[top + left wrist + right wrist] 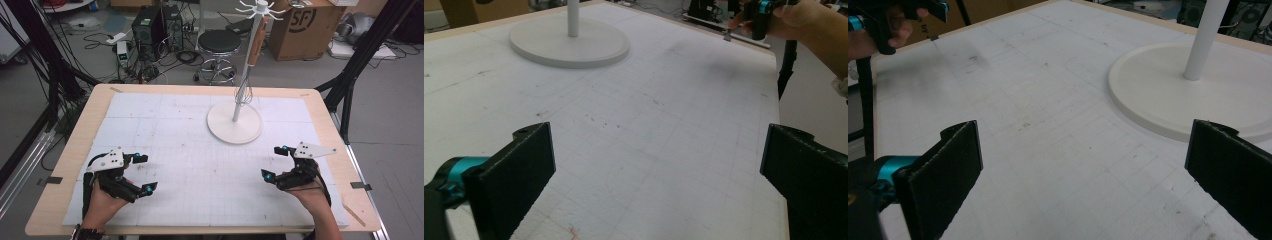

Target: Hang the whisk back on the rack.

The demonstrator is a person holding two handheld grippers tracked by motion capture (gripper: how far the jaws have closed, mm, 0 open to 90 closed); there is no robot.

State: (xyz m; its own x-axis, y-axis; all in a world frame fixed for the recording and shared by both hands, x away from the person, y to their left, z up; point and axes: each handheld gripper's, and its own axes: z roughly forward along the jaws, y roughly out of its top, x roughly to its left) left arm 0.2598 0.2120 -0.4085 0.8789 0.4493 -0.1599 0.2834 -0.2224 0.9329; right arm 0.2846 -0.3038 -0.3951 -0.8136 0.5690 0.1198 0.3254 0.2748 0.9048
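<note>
- My left claw [142, 174] hovers low over the near left of the bench [75, 145], jaws wide apart, holding nothing
- My right claw [274, 163] hovers at the near right, jaws also wide apart and empty
- A whisk [246, 80] hangs from a white stand [235, 125] at the far middle of the white mat [200, 165], well apart from both claws
- I judge the work barely begun: nothing is grasped, and the whisk has yet to be reached
</note>
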